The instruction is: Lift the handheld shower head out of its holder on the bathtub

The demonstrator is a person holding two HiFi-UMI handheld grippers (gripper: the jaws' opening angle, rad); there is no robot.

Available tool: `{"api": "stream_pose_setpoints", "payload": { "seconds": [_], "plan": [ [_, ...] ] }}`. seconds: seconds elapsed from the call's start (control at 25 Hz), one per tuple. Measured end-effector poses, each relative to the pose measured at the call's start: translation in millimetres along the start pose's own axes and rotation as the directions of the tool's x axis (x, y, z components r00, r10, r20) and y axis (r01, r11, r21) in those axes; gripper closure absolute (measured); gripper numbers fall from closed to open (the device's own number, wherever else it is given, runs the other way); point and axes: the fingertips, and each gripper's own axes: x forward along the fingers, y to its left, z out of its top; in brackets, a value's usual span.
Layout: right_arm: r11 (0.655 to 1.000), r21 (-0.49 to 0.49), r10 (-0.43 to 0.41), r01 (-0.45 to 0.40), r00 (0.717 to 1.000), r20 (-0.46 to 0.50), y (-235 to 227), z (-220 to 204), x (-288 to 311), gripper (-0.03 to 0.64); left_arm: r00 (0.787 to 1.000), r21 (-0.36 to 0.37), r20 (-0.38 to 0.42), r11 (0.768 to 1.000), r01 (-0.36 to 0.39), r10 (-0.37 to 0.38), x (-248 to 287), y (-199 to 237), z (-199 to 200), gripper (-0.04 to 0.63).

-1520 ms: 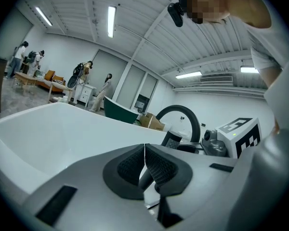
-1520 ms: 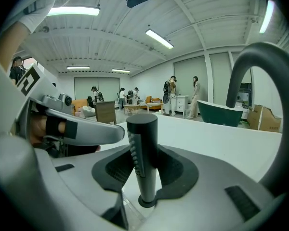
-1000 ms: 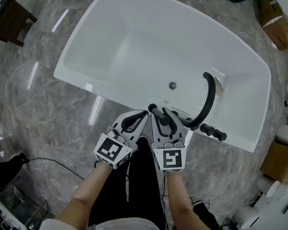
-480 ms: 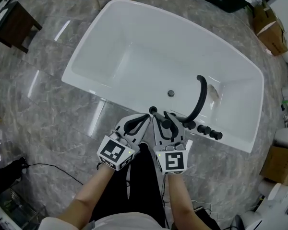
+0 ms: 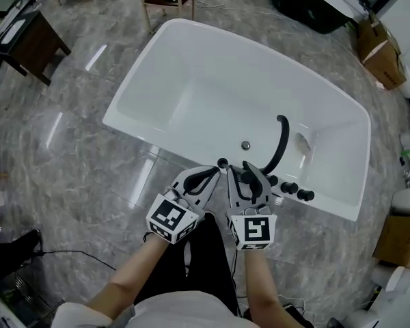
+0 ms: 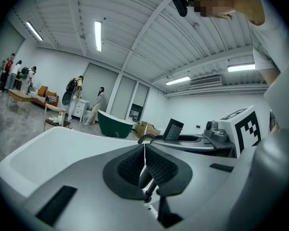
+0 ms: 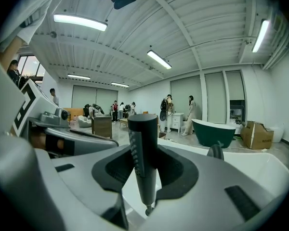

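Black cylindrical shower head [image 7: 142,148] — upright in right gripper [image 5: 248,171], over white bathtub [image 5: 191,67] rim.

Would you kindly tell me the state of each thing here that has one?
Black stick-shaped handheld shower head: upright, clamped between jaws.
Right gripper: shut on that shower head.
Left gripper: jaws together.
White bathtub: no water inside.
Black curved spout: no water flowing.

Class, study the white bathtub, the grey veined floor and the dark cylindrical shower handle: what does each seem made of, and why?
The white bathtub looks like glossy acrylic or enamel: smooth, seamless. The grey veined floor seems polished stone or stone-look tile: it mirrors lights. The dark cylindrical shower handle is matte black, metal or plastic, with a ribbed strip.
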Motion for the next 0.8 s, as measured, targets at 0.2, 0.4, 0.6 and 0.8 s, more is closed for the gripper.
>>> {"api": "stream_pose_setpoints", "payload": {
  "seconds": [0.2, 0.4, 0.6, 0.8],
  "plan": [
    [1.0, -0.021, -0.009, 0.009, 1.0, 0.021, 5, 24, -12, 0.479, 1.0, 0.025, 0.026, 1.0, -0.006, 0.005, -12, -1, 21, 0.583],
    [0.999, -0.041, -0.015, 0.016, 0.999, 0.033, 8, 49, -27, 0.479, 0.999, 0.06, 0.048, 0.998, -0.019, 0.016, -23, -6, 41, 0.584],
    [0.998, -0.063, -0.014, 0.018, 0.998, 0.065, 10, 79, -44, 0.479, 0.998, 0.077, 0.069, 0.997, -0.011, 0.006, -30, -18, 59, 0.584],
    [0.996, -0.086, 0.001, 0.006, 0.997, 0.073, 17, 99, -55, 0.479, 0.996, 0.08, 0.079, 0.996, 0.028, -0.035, -37, -28, 70, 0.583]
  ]
}}
